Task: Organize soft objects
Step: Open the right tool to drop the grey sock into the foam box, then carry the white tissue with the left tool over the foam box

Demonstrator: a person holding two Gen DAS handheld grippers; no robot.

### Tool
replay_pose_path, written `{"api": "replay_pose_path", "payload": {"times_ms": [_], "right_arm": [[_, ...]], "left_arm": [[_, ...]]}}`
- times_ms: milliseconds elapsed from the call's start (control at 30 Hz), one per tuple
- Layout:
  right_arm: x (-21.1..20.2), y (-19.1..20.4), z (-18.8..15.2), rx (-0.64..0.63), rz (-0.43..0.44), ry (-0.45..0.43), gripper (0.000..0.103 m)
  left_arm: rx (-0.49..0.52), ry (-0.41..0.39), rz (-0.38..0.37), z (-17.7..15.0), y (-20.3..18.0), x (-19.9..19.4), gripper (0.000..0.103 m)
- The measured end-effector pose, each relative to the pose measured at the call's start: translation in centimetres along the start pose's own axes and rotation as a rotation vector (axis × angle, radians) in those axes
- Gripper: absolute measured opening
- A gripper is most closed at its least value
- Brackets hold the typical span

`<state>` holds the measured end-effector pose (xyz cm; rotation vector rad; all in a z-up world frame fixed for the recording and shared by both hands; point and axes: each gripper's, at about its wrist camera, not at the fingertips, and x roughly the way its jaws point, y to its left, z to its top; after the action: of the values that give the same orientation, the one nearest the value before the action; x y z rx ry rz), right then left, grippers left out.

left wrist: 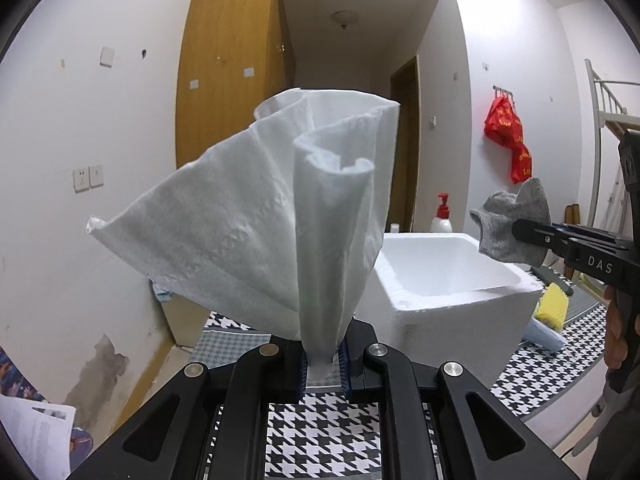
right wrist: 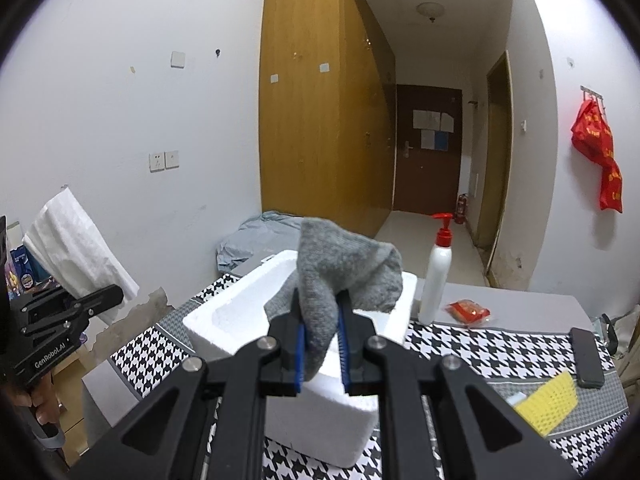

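Where legible: right gripper (left wrist: 520, 232) "DAS"; left gripper (right wrist: 116, 294) "GenRobot.AI"

Left gripper (left wrist: 323, 368): matte black linkage arms with long slots, round silver pivot pins, blue ribbed pads inside the fingers. White lettering "GenRobot.AI" on its side — seen at the left edge of the right wrist view.

Right gripper (right wrist: 322, 350): same black build, same silver pins and blue pads — white letters "DAS" at right edge, left wrist view.

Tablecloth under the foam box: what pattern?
Black-and-white houndstooth tablecloth, clearest in the right wrist view.
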<state>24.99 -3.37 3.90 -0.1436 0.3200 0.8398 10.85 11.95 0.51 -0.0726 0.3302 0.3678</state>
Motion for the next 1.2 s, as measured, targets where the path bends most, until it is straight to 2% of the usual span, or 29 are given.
{"api": "replay_pose_path", "payload": {"times_ms": [533,567,600,633,700,733,800,1200], "right_arm": [[4.8,0.7,0.4,-0.001,0.029,0.085,0.018],[5.2,0.7,0.4,-0.004,0.025,0.096,0.021],[5.4,0.7,0.4,-0.006,0.022,0.101,0.031],[5.6,0.8,0.4,-0.008,0.02,0.103,0.054],[5.6,0.9,0.4,-0.006,0.027,0.09,0.082],[5.5,0.9,0.4,-0.002,0.025,0.079,0.092],[5.3,1.0,0.4,-0.002,0.012,0.06,0.098],[4.3,1.1,0.4,-0.007,0.01,0.046,0.098]], "left_arm": [[-0.023,0.021,0.021,-0.5,1.0,1.3,0.013],[-0.024,0.024,0.022,-0.6,1.0,1.4,0.013],[-0.024,0.025,0.024,-0.6,1.1,1.4,0.013],[-0.025,0.026,0.026,-0.6,1.1,1.5,0.013],[-0.027,0.029,0.029,-0.6,1.2,1.5,0.013],[-0.029,0.03,0.032,-0.6,1.2,1.6,0.013],[-0.032,0.032,0.033,-0.5,1.3,1.6,0.013],[-0.03,0.027,0.003,-0.3,1.2,1.5,0.013]]}}
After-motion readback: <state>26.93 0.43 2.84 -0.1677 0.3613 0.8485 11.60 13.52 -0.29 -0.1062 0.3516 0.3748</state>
